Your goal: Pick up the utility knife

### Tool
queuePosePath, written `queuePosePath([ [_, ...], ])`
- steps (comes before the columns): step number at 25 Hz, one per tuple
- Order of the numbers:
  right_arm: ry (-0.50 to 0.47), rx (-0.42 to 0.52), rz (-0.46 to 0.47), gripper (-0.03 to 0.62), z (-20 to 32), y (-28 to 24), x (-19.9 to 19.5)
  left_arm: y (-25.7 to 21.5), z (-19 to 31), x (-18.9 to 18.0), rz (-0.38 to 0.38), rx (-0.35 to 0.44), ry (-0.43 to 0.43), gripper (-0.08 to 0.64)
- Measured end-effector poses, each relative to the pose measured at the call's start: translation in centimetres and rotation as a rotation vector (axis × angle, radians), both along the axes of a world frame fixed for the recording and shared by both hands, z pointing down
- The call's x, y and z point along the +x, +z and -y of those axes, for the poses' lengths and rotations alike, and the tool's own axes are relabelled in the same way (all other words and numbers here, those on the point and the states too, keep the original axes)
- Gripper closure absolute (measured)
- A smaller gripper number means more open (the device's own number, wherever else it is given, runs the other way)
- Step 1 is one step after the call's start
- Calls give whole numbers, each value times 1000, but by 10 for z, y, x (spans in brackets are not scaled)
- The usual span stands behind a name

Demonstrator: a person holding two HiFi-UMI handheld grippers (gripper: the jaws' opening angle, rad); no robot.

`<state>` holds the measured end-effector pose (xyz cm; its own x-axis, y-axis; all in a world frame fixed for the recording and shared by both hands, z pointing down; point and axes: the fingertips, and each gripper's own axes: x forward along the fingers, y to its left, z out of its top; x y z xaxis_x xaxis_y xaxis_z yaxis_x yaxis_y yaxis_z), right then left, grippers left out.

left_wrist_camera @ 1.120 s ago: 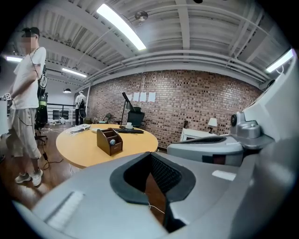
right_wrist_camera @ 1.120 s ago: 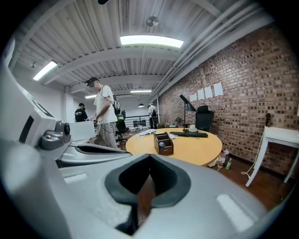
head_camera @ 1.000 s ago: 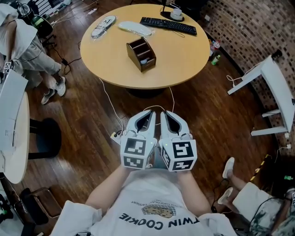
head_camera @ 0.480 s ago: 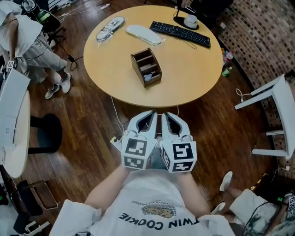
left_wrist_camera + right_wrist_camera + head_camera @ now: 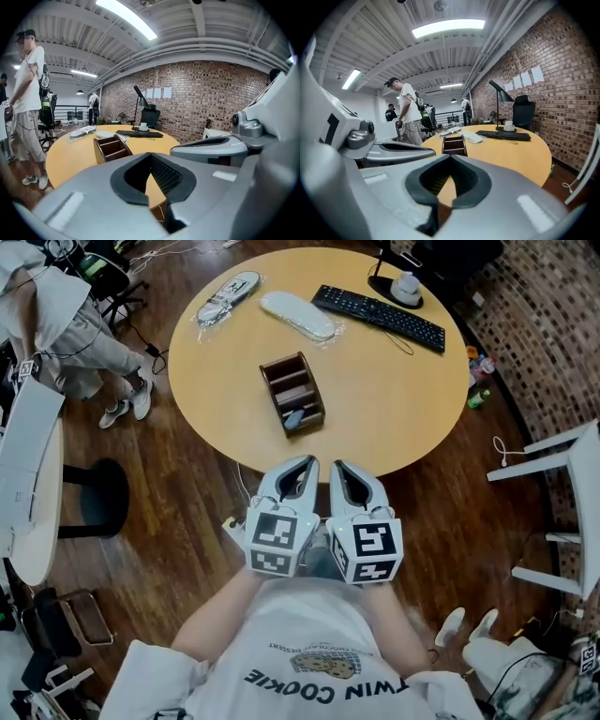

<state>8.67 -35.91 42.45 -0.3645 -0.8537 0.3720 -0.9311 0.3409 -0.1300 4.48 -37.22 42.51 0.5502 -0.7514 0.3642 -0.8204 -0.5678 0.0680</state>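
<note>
Left gripper (image 5: 304,463), right gripper (image 5: 340,467): both pressed together, empty, side by side off desk (image 5: 394,381) near edge. Grey-blue item, likely utility knife (image 5: 293,418), lay in organizer (image 5: 270,390) nearest compartment, just ahead of left gripper, which was nearer. Long axis unclear.

You hold two grippers, the left gripper (image 5: 302,465) and the right gripper (image 5: 342,470), before one round table (image 5: 394,381). On it sit one wooden organizer (image 5: 292,393) of three compartments, one black keyboard (image 5: 378,318), one white cup (image 5: 406,287) and two plastic-wrapped packages, a white oblong one (image 5: 297,315) and a flat one (image 5: 224,296).
</note>
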Motion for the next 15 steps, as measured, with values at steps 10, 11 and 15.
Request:
queuePosePath([
  [10, -59, -26, 19, 594, 44, 16, 10, 21, 41, 4, 54, 14, -44, 552],
  [11, -65, -25, 17, 594, 47, 17, 8, 22, 45, 1, 62, 19, -47, 552],
  [15, -82, -29, 11, 594, 53, 21, 7, 28, 55, -8, 81, 28, -56, 549],
])
